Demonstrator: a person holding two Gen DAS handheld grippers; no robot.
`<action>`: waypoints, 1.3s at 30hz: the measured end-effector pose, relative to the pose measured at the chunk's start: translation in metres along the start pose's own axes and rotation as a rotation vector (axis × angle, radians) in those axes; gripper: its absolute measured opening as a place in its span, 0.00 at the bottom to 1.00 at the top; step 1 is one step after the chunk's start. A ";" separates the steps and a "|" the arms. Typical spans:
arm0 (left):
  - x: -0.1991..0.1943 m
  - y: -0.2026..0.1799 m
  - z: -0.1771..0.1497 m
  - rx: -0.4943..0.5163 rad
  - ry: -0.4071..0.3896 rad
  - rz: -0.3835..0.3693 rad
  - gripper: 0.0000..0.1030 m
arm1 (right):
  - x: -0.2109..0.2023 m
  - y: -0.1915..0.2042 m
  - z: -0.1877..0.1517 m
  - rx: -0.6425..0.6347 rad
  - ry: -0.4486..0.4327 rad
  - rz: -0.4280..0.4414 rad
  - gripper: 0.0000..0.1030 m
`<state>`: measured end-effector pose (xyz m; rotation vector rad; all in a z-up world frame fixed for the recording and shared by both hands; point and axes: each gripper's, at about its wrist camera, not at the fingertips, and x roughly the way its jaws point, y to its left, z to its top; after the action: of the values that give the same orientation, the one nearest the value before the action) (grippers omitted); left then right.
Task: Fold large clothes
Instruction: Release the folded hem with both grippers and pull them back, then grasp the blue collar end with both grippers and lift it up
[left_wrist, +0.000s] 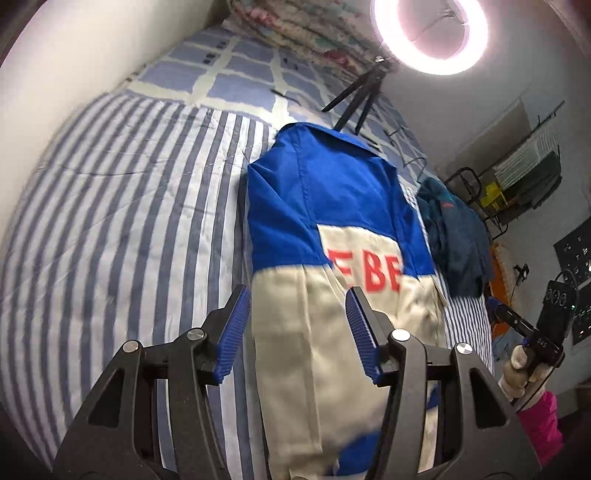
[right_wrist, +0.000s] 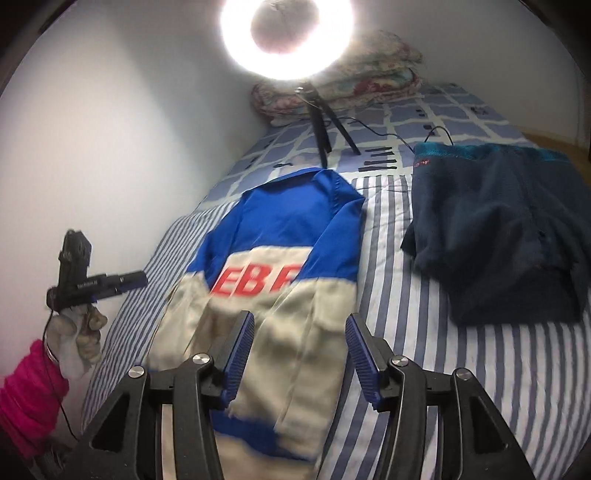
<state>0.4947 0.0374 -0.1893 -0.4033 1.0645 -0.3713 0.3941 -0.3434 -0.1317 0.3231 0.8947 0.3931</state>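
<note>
Both tools, left (left_wrist: 298, 332) and right (right_wrist: 300, 349), open and empty above long-folded blue-and-cream jacket (left_wrist: 332, 229) on striped bed (left_wrist: 129, 221): slippery folds liable to spring apart, nothing pinning them.

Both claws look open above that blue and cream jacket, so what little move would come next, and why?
Probably lower both to the cream hem nearest them and pinch it. The left gripper and right gripper hold nothing, and the jacket lies long and narrow on the striped bed, likely needing one more fold toward its collar.
</note>
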 end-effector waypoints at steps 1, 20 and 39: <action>0.010 0.005 0.007 -0.014 0.003 0.005 0.54 | 0.012 -0.006 0.008 0.016 0.003 0.005 0.53; 0.139 0.010 0.108 -0.007 0.082 0.005 0.54 | 0.165 -0.057 0.108 0.085 0.029 -0.021 0.54; 0.101 -0.044 0.107 0.142 -0.052 0.005 0.04 | 0.131 -0.019 0.120 0.008 -0.074 -0.058 0.02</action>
<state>0.6302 -0.0343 -0.1987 -0.2824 0.9821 -0.4269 0.5677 -0.3130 -0.1592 0.3165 0.8314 0.3218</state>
